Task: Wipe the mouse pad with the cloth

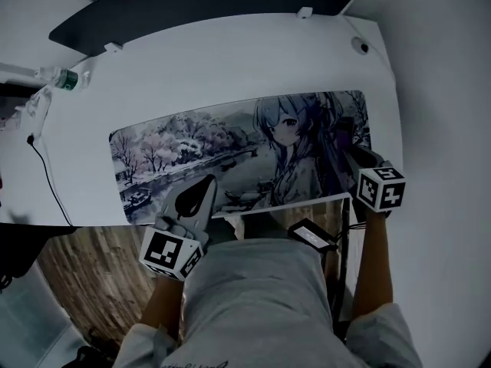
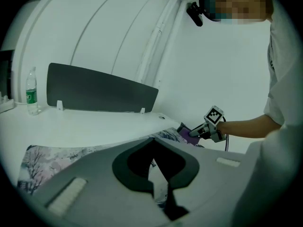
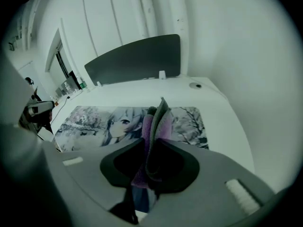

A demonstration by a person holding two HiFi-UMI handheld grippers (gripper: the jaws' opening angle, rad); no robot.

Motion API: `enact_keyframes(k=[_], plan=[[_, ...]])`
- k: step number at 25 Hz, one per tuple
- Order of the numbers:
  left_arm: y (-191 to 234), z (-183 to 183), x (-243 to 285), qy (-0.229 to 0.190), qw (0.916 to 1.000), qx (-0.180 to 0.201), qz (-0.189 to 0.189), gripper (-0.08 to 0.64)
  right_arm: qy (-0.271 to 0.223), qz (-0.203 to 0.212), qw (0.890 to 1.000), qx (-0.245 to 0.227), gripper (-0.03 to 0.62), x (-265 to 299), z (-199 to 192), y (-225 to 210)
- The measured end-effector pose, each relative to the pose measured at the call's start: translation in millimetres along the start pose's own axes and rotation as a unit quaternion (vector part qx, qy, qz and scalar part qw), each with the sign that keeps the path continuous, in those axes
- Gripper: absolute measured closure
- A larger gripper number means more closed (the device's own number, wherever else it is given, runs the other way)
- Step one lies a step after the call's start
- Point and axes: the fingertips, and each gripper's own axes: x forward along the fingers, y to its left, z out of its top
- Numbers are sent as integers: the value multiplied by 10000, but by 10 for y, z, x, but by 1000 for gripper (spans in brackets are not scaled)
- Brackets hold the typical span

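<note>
I hold 2 tongs over my white desk [image 1: 230, 60]. The long mouse pad [image 1: 199, 148] lies flat on the desk in front of me. It has a picture of a girl, snowy trees and a river on it.

My right tongs [image 1: 354, 153] are squeezed tight on the cloth [image 3: 154, 122]. The cloth is purple and grey. It is folded and sticks up out of the tips. The right tongs are at the right end of the mouse pad, and the cloth is just over that end. I cannot tell if the cloth is touching the pad.

My left tongs [image 1: 209, 181] have their 2 tips pressed together with nothing between them. They point at the near edge of the mouse pad, toward its left half. I cannot tell if they touch the pad. The 2 tongs are well apart.

A water bottle [image 1: 63, 78] with a green label is at the far left of the desk. A thin black cable [image 1: 47, 176] runs along the left side of the desk. A dark panel [image 1: 192, 10] stands up along the back edge of the desk.
</note>
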Motion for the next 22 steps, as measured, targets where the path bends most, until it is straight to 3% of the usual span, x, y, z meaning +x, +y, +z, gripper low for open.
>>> enact_keyframes(k=[6,10,22], plan=[[-158,23,236,156,9998,87,-30,541,175,-688,9974,93,505,-151,-196,-887],[-163,44,295,236,9997,92,65,541,265,-863,9957,194,505,-115,-293,-1198],[-17,5,181,300,9992,39,243,541,555,-928,9941,-54,505,188,-380,-1080]])
